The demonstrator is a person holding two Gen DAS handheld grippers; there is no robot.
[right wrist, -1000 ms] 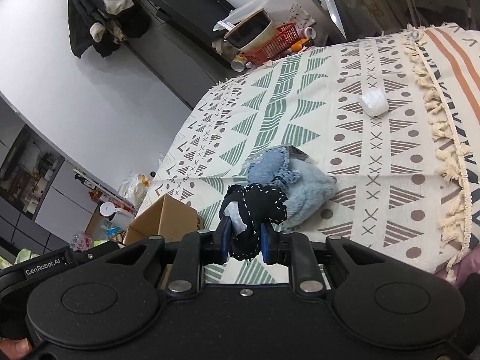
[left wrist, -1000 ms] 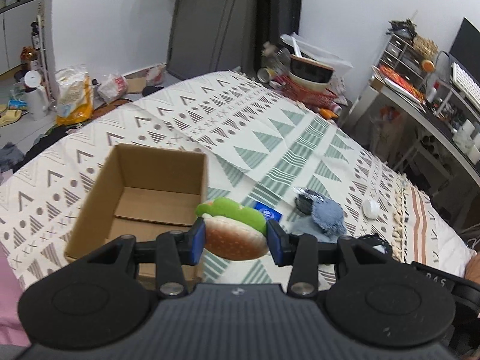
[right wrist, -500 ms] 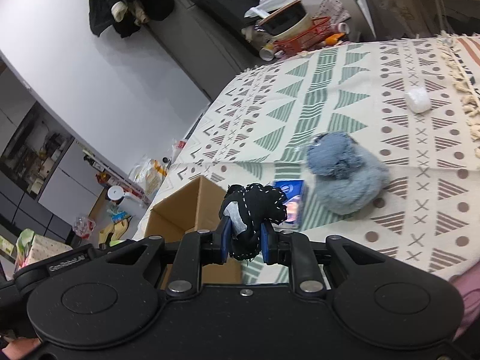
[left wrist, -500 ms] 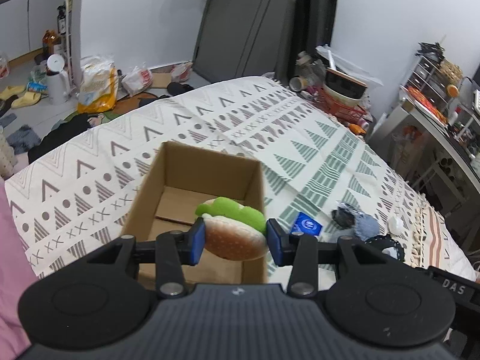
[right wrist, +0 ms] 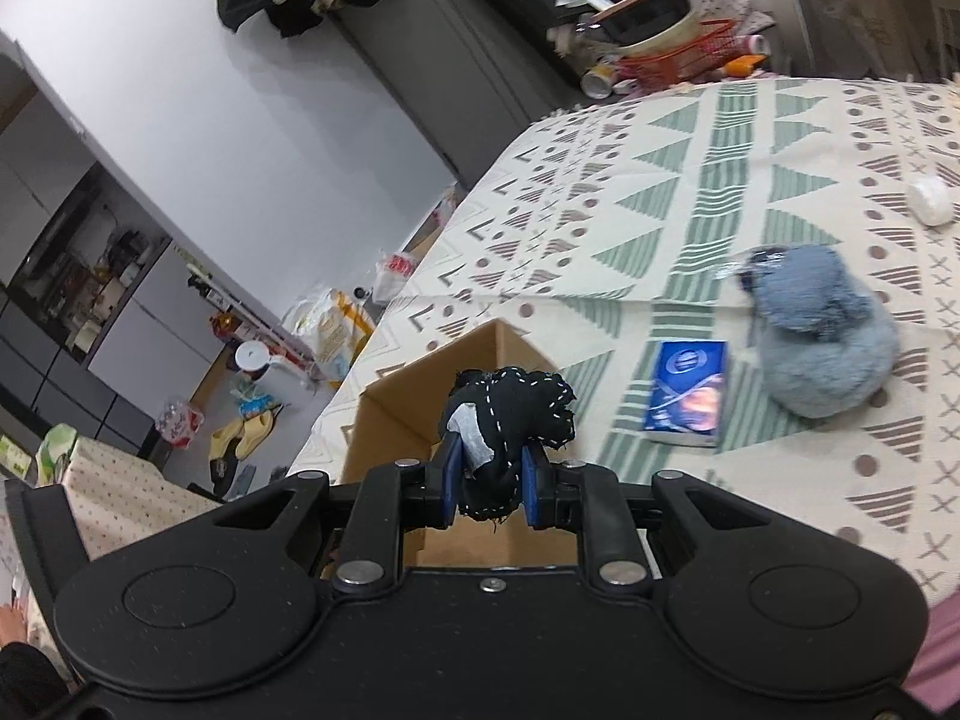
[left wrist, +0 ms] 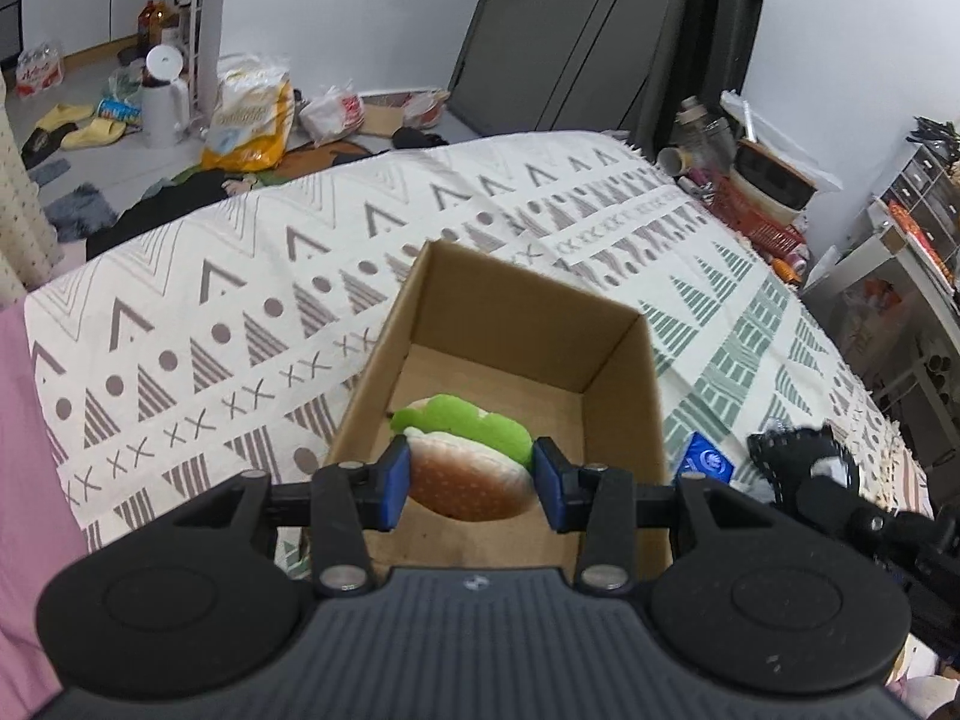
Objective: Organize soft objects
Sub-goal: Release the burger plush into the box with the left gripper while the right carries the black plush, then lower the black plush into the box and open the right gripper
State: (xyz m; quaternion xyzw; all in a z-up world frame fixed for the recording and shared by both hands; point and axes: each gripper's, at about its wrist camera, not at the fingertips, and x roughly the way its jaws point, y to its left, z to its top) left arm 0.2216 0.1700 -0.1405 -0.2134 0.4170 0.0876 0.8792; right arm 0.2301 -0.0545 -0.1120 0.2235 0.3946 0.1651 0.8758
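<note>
My left gripper [left wrist: 471, 483] is shut on a plush hamburger [left wrist: 465, 468] with a green lettuce layer and holds it above the open cardboard box [left wrist: 522, 312], which sits on the patterned bedspread. My right gripper [right wrist: 492, 483] is shut on a black cloth bundle with white stitching [right wrist: 510, 420], just right of the box [right wrist: 420, 384]. The bundle also shows at the right edge of the left wrist view [left wrist: 804, 456]. A blue-grey fluffy plush [right wrist: 822, 348] lies on the bed to the right.
A small blue packet [right wrist: 687, 393] lies between the box and the fluffy plush; it also shows in the left wrist view [left wrist: 708, 459]. A small white object [right wrist: 930, 201] lies further right. Beyond the bed [left wrist: 180, 330] are floor clutter, a red basket [right wrist: 678, 57] and shelves.
Both grippers have moved left towards the box with their loads. The hamburger now hangs over the box opening, and the black bundle is close beside the box's right side.
</note>
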